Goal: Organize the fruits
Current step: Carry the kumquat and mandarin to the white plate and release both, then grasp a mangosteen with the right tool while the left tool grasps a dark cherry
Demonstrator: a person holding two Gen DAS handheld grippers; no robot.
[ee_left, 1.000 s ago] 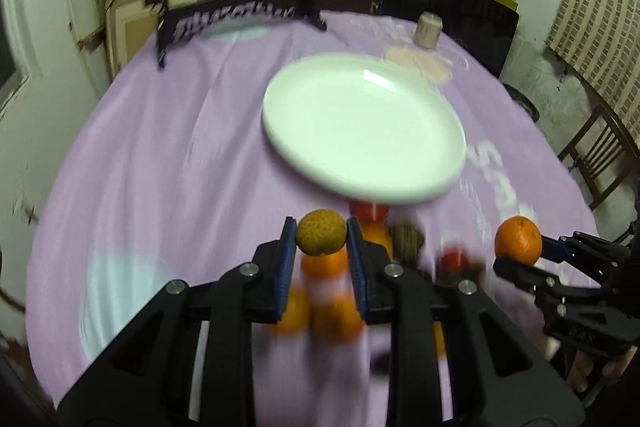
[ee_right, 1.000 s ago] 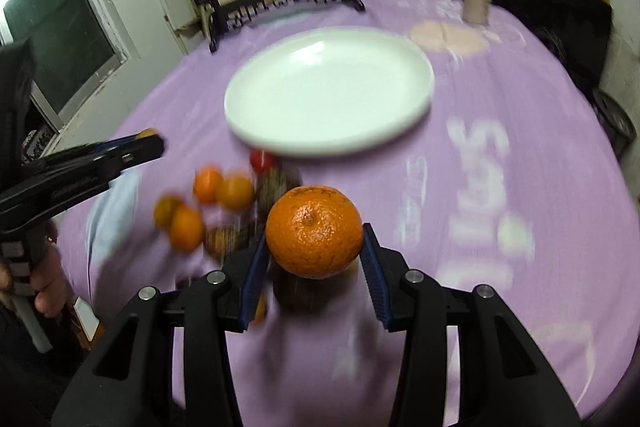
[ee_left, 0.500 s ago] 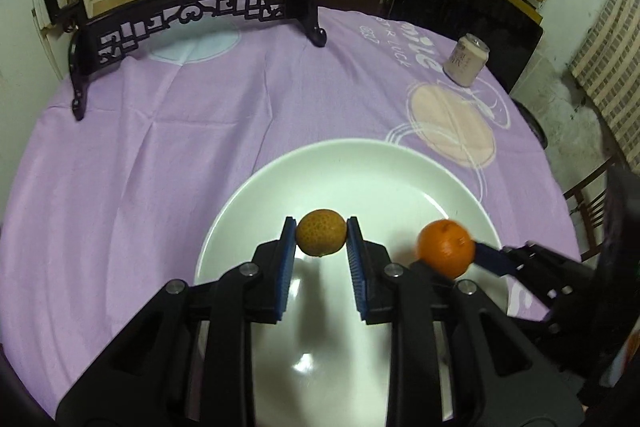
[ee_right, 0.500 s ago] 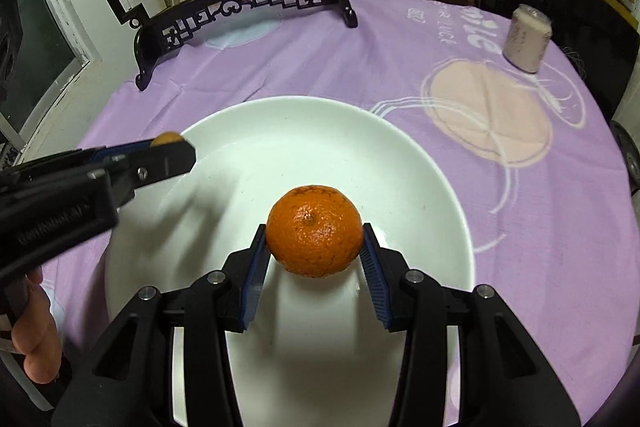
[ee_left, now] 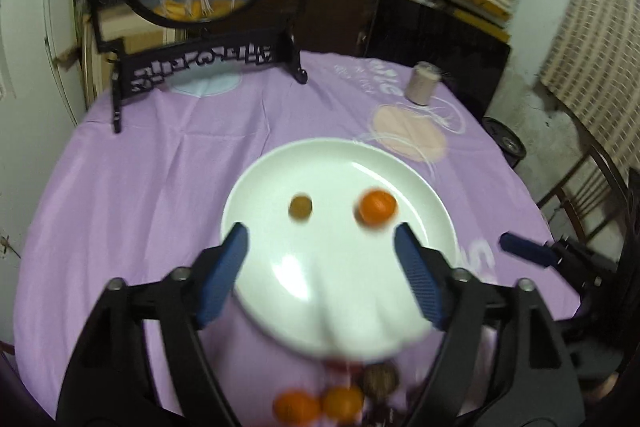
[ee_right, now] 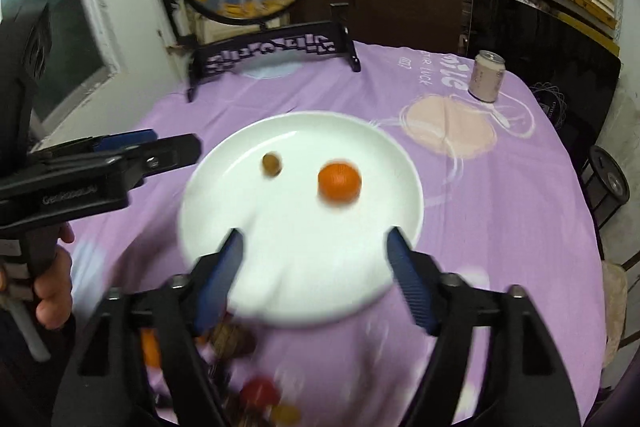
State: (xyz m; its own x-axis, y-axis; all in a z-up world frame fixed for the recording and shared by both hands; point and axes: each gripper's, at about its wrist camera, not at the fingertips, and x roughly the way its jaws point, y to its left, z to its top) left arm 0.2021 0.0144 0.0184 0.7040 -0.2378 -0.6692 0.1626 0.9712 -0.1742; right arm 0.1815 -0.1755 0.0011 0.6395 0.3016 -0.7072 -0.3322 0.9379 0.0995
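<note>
A white plate (ee_left: 416, 183) (ee_right: 400, 163) lies on the purple tablecloth. On it rest a small brown-yellow fruit (ee_left: 301, 207) (ee_right: 272, 163) and an orange (ee_left: 377, 207) (ee_right: 340, 183), apart from each other. My left gripper (ee_left: 322, 269) is open and empty above the plate's near part. My right gripper (ee_right: 316, 263) is open and empty above the plate's near rim. Loose fruits lie near the plate's front edge: oranges (ee_left: 316, 405), a brown fruit (ee_left: 380, 379) (ee_right: 232, 341) and a red one (ee_right: 258, 391), all blurred.
A round painted screen on a black stand (ee_left: 200, 63) (ee_right: 272, 51) stands at the table's far side. A can (ee_left: 422, 89) (ee_right: 487, 75) stands at the far right. A wooden chair (ee_left: 580, 183) is beyond the right edge.
Both grippers have opened and let go of their fruits, which now lie on the plate. Both grippers have pulled back toward the plate's near rim.
</note>
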